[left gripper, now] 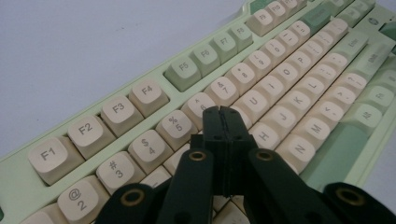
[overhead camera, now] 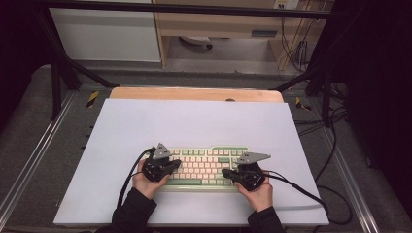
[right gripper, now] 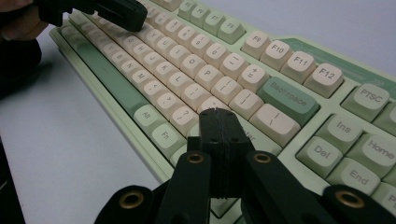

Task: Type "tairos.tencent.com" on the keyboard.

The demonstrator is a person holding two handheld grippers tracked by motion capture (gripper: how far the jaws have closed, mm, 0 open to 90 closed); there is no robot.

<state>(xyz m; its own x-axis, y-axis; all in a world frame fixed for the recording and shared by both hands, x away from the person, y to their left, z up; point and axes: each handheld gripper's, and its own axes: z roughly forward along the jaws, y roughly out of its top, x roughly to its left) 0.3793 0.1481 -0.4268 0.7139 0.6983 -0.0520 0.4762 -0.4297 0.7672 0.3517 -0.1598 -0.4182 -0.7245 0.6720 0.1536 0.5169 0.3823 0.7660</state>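
Note:
A pale green keyboard (overhead camera: pixel 204 167) with cream and green keys lies near the front of the white table top. My left gripper (overhead camera: pixel 176 164) hovers over its left half, jaws pressed together and empty. In the left gripper view the shut tips (left gripper: pixel 223 112) sit over the keys (left gripper: pixel 254 100) near T and Y. My right gripper (overhead camera: pixel 226 172) is over the keyboard's right end, also shut with nothing held. In the right gripper view its tips (right gripper: pixel 215 114) are over the keys beside the Backspace key (right gripper: pixel 287 98). The other gripper (right gripper: pixel 119 11) and hand show at the top left there.
The white board (overhead camera: pixel 194 126) covers a wooden table (overhead camera: pixel 194 93) whose far edge shows. Black cables (overhead camera: pixel 311 194) trail from both grippers across the board to the right and left. Metal frame legs (overhead camera: pixel 58 77) and floor cables stand beyond the table.

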